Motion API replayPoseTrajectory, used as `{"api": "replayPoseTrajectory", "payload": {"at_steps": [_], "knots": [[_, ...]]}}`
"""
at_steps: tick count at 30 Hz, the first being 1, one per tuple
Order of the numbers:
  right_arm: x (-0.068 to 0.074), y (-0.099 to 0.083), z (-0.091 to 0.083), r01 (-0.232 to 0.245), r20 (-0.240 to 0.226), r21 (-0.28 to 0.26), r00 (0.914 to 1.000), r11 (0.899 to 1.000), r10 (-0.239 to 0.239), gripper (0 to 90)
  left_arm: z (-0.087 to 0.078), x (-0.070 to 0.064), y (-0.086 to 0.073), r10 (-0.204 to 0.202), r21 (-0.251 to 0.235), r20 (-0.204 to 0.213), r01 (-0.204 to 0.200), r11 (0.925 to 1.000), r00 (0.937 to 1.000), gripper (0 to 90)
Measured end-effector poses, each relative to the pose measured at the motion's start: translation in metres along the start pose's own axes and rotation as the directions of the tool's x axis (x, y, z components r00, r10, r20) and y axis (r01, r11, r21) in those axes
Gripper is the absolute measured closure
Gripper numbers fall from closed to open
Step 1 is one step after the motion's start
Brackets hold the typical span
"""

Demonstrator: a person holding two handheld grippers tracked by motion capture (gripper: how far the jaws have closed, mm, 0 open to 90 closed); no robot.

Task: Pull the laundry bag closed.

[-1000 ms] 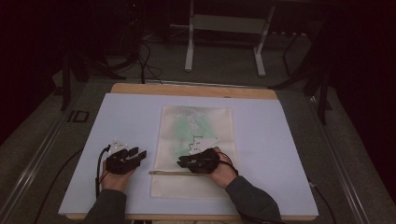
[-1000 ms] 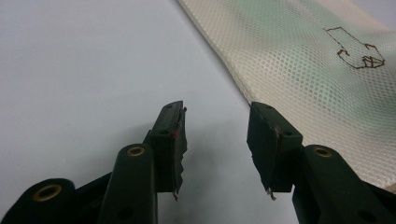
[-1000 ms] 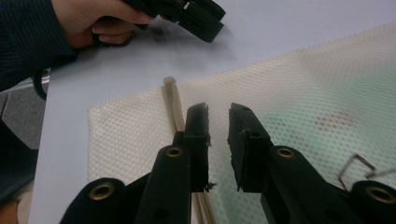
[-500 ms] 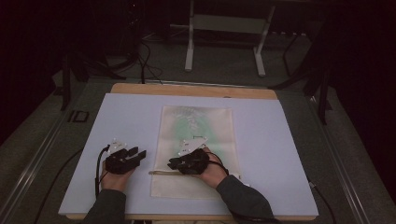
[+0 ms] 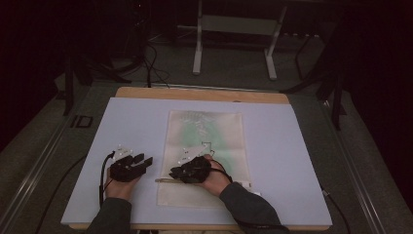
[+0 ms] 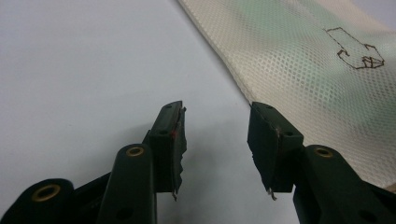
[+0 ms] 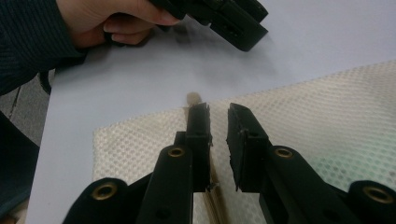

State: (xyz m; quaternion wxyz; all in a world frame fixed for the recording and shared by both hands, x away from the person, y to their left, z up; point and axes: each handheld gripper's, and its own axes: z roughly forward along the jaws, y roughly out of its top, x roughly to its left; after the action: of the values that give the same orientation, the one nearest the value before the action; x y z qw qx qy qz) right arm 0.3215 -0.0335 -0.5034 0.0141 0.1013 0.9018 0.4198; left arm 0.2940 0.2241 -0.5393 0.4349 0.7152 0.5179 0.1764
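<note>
From where I stand, a cream mesh bag (image 5: 204, 156) lies flat in the middle of the pale sheet (image 5: 292, 146) that covers the wooden table (image 5: 146, 91), its long side running from twelve to six o'clock; a green tint shows through its upper half, though what lies inside cannot be made out, and a small dark line drawing (image 5: 206, 144) sits on its face near the centre; a thin wooden stick (image 5: 165, 181) lies across the bag's lower part, one end poking out past its nine o'clock edge onto the sheet. The right gripper (image 5: 187, 171) rests on the bag's lower half, just above that stick, held in the person's right hand (image 5: 216, 178); in the right gripper view its jaws stand a narrow gap apart over the mesh bag (image 7: 303, 126), gripping nothing, with the stick (image 7: 192, 99) running under the left jaw and its blurred tip showing just beyond. The left gripper (image 5: 141, 160) lies on the bare sheet at nine o'clock of the bag, near its edge but apart from it, in the left hand (image 5: 119, 187); in the left gripper view its jaws are wide apart and empty above the sheet, the mesh bag (image 6: 303, 56) and its drawing (image 6: 355, 53) off toward two o'clock.
</note>
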Motion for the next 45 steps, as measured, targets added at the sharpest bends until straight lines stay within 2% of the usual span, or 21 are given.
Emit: {"api": "replayPoseTrajectory", "payload": {"at_steps": [21, 35, 40, 45], "knots": [[0.008, 0.014, 0.037, 0.012, -0.040, 0.038, 0.9992, 0.999, -0.011, 79.7, 0.000, 0.002, 0.000, -0.011, -0.006, 0.006, 0.011, 0.9999, 0.9999, 54.9], [0.010, 0.019, 0.056, 0.010, -0.045, 0.075, 0.9990, 0.997, -0.006, 79.5, 0.000, 0.002, 0.000, -0.012, -0.005, 0.007, 0.012, 0.9999, 0.9999, 54.7], [0.012, 0.020, 0.062, 0.023, -0.037, 0.099, 0.9991, 0.995, -0.019, 78.4, -0.001, 0.002, 0.000, -0.012, -0.003, 0.008, 0.012, 0.9999, 0.9999, 54.6], [0.013, 0.018, 0.066, 0.011, -0.039, 0.095, 0.9992, 0.995, -0.008, 79.8, -0.001, 0.002, 0.000, -0.012, -0.003, 0.008, 0.012, 0.9999, 0.9999, 54.6]]}}
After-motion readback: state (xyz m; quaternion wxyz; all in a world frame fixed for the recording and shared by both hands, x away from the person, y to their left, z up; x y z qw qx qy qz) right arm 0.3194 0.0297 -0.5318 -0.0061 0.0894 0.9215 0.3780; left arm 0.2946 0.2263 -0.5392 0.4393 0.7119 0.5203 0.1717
